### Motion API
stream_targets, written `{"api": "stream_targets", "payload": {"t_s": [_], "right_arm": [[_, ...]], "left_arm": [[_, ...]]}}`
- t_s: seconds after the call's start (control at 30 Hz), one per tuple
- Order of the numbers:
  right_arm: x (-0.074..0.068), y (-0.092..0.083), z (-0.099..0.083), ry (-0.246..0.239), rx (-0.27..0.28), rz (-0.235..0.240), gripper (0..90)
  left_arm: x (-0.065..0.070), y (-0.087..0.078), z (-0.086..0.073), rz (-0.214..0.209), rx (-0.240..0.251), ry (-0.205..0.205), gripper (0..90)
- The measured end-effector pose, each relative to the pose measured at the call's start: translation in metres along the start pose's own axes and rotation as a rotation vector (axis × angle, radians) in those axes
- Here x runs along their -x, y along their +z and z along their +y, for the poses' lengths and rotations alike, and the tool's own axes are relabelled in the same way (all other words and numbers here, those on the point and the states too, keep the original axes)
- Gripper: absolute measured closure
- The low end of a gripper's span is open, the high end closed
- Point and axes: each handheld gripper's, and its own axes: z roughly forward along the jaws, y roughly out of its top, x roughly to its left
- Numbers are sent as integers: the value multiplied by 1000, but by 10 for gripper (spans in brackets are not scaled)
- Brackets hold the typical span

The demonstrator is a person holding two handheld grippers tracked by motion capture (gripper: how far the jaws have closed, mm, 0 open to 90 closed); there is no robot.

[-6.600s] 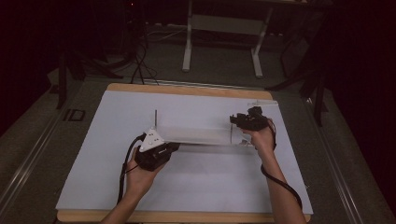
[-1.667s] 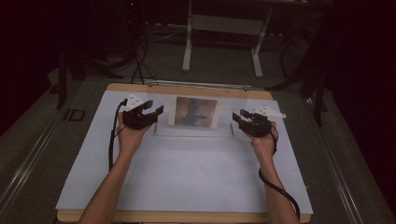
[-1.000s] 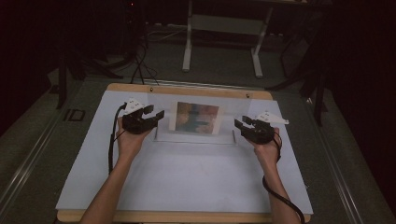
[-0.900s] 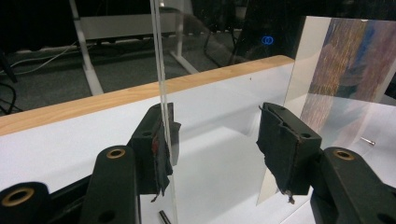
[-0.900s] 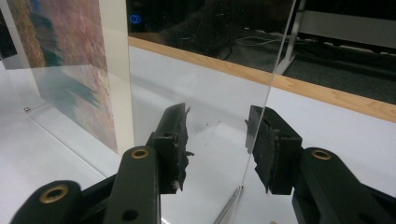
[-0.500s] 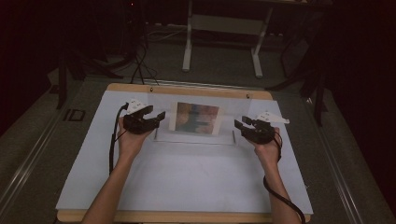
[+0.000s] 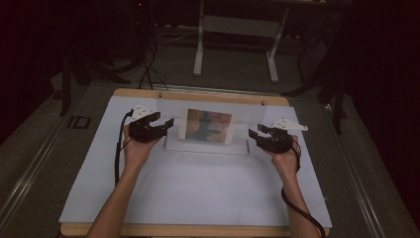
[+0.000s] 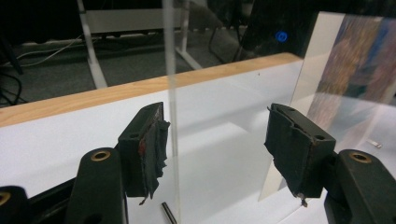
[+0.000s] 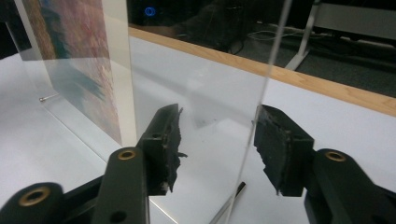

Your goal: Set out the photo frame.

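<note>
A clear acrylic pane point(image 7: 247, 116) stands upright on the white mat, with a colourful picture point(image 7: 207, 126) in its middle. My left gripper point(image 7: 166, 126) is at the pane's left end. In the left gripper view the pane's edge point(image 8: 171, 93) runs between the gripper's point(image 8: 219, 144) open jaws, close to the left pad point(image 8: 152, 142) without being pressed. My right gripper point(image 7: 254, 134) is at the right end. There the pane's edge point(image 9: 268, 70) stands between the gripper's point(image 9: 215, 140) jaws, near the right pad point(image 9: 275, 144). Both pairs of jaws have just been opening.
The white mat point(image 7: 198, 193) lies on a wooden-edged table point(image 7: 198, 93). A small metal pin point(image 8: 168, 212) lies at the pane's foot, and a second pin point(image 9: 229, 200) at the other end. Beyond the table are a white desk frame point(image 7: 200, 44) and cables on a dark floor.
Since the earliest frame the pane has gone from lying low mid-table to standing upright farther back, with my hands at its ends. Over the last second the hands stayed put.
</note>
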Motion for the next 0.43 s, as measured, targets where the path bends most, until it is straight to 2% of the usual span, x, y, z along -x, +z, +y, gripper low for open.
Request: {"api": "stream_targets", "payload": {"t_s": [0.1, 0.33, 0.43], "right_arm": [[5, -4, 0, 16, -10, 12, 469], [11, -12, -1, 21, -23, 10, 435], [13, -16, 0, 19, -28, 19, 416]], "left_arm": [[-4, -7, -1, 5, 7, -13, 378], [-12, -28, -11, 25, 9, -67, 383], [-13, -33, -17, 38, 12, -78, 384]]}}
